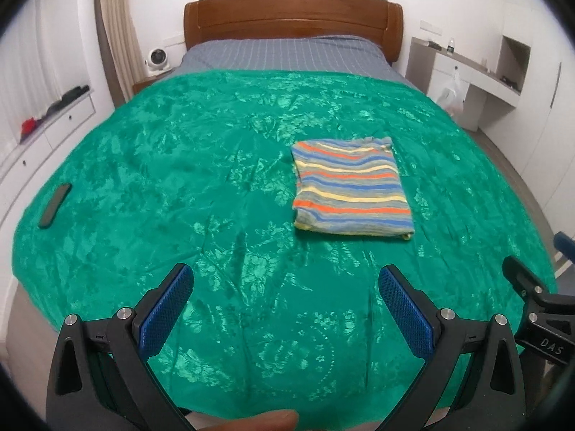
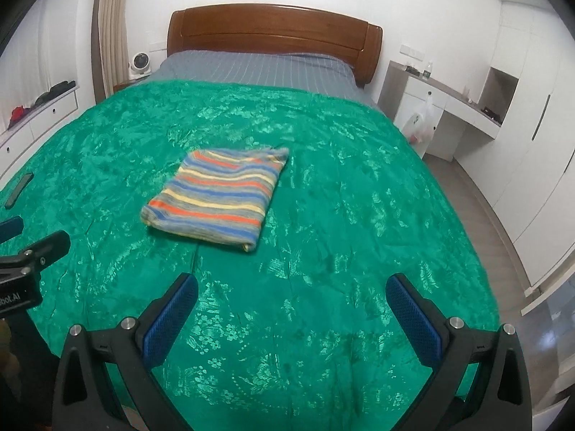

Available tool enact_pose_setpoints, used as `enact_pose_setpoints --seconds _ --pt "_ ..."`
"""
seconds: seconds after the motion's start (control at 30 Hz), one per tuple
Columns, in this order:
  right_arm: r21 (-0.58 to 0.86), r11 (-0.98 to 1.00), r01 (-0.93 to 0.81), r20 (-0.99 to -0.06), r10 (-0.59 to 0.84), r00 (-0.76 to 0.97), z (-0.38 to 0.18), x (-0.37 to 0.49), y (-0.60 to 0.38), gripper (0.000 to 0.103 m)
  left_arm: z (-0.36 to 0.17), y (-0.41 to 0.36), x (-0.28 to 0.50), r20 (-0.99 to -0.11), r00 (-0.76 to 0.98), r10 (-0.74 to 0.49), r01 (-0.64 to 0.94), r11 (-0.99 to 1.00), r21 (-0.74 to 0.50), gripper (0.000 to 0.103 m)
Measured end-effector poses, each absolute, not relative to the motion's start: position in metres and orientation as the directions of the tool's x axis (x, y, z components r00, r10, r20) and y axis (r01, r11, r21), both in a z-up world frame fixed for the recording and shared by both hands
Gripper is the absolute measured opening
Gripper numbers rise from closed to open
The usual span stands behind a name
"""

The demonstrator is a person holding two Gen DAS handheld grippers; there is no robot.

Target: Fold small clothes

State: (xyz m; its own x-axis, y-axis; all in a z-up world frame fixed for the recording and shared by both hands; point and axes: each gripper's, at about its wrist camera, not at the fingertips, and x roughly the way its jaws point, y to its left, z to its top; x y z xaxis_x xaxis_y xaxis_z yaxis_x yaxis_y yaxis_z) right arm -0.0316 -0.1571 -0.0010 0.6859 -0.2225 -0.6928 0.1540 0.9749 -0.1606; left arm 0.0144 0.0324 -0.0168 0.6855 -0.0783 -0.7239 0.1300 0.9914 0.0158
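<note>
While a green bedspread is covering the bed below a wooden headboard, a folded striped garment is lying on it, well ahead of each hand-held gripper: left and right are both gaping wide, holding nothing.

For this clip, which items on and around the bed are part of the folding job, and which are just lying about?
Job: striped garment, already folded on the green bedspread; left gripper and right gripper, both open and empty.

Lying about: dark phone-like slab, small fan, plastic bag, dark clothes on the drawers.
</note>
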Motion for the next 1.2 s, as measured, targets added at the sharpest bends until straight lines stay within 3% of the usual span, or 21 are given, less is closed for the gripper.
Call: enact_pose_setpoints --seconds 0.3,0.63,1.2 --pt "-0.171 0.973 0.157 -0.692 -0.232 0.684 0.004 -0.032 -0.158 0.103 -0.004 0.026 0.009 -0.666 0.746 0.005 0.085 0.991 0.102 0.103" --pt "-0.186 0.973 0.14 -0.69 -0.231 0.686 0.004 -0.027 -0.152 0.103 0.005 0.03 0.007 -0.663 0.747 0.047 0.061 0.988 0.138 0.103" --pt "-0.173 0.978 0.113 -0.694 -0.203 0.691 0.015 -0.025 -0.144 0.103 -0.002 0.025 0.009 -0.704 0.71 -0.007 0.103 0.99 0.095 0.103"
